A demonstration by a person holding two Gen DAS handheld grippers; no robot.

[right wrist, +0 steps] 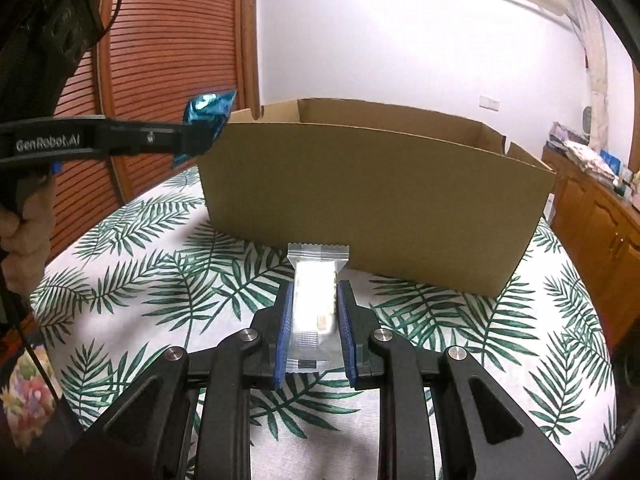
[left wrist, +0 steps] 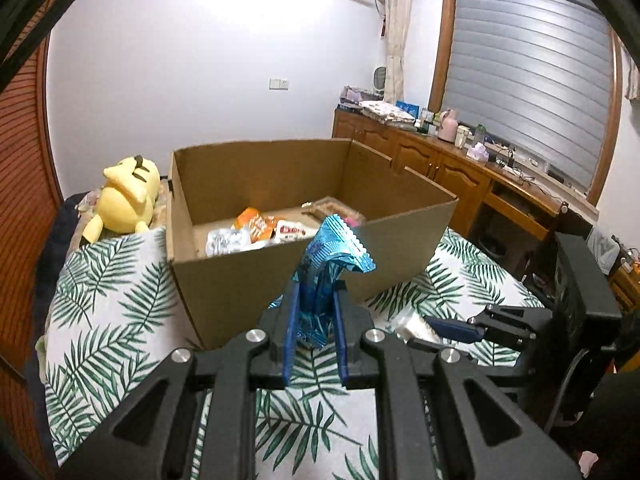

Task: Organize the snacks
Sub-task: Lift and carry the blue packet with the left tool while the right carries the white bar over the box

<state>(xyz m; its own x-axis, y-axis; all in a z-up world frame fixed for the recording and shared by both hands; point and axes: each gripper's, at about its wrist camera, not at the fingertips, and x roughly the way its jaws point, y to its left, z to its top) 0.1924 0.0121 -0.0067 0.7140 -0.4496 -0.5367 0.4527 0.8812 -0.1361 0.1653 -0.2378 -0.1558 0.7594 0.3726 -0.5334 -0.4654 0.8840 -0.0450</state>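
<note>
My left gripper is shut on a shiny blue snack packet and holds it up just before the near wall of an open cardboard box. Several snack packets lie inside the box. In the right wrist view the left gripper with the blue packet is at the box's left corner, above the rim. My right gripper is shut on a clear packet with a white snack, low over the leaf-print cloth. The right gripper also shows in the left wrist view.
A yellow plush toy lies left of the box. A wooden cabinet with clutter runs along the right under a shuttered window. A slatted wooden door stands at the left.
</note>
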